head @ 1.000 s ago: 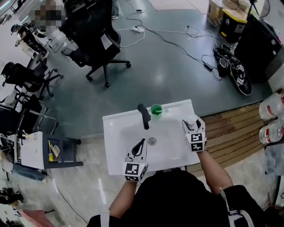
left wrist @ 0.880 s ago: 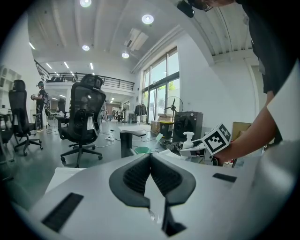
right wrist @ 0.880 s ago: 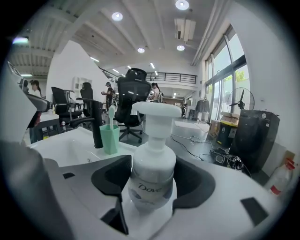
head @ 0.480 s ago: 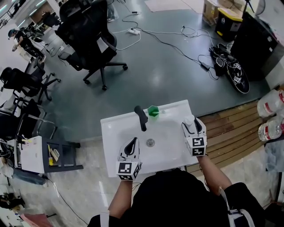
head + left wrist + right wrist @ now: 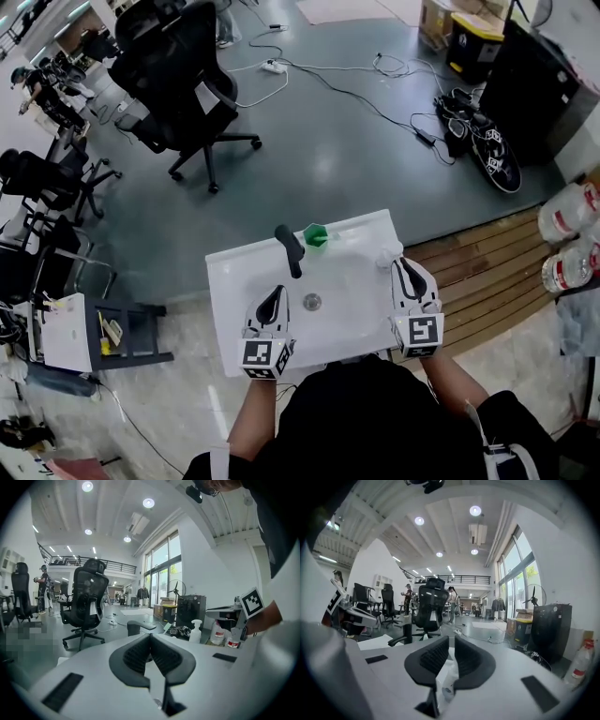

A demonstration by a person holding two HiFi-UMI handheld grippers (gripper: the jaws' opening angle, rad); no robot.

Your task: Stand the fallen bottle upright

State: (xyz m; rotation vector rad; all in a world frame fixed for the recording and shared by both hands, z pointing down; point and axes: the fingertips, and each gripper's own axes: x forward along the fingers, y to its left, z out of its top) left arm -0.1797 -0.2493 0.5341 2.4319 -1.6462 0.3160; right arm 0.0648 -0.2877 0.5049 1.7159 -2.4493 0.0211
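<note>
Looking down from the head view, I judge the job all but done: the bottle [image 5: 386, 255] seems to stand on the white table [image 5: 230, 309] just ahead of my right claw [image 5: 404, 266] and a touch to its left. It is small and pale there, so hard to read. My left claw [image 5: 274, 295] rests well off to the other side. In the left gripper view, that claw [image 5: 150, 637] has its jaws pressed together on nothing. Far to its right the bottle [image 5: 194, 631] shows plainly upright, white, with a pump nozzle on top. In the right gripper view my right claw [image 5: 451, 641] has its jaws a narrow slot apart. The bottle itself does not show, only a pale glossy patch low in the slot, which I take for the table. All that is left, I think, is drawing away without knocking it.
</note>
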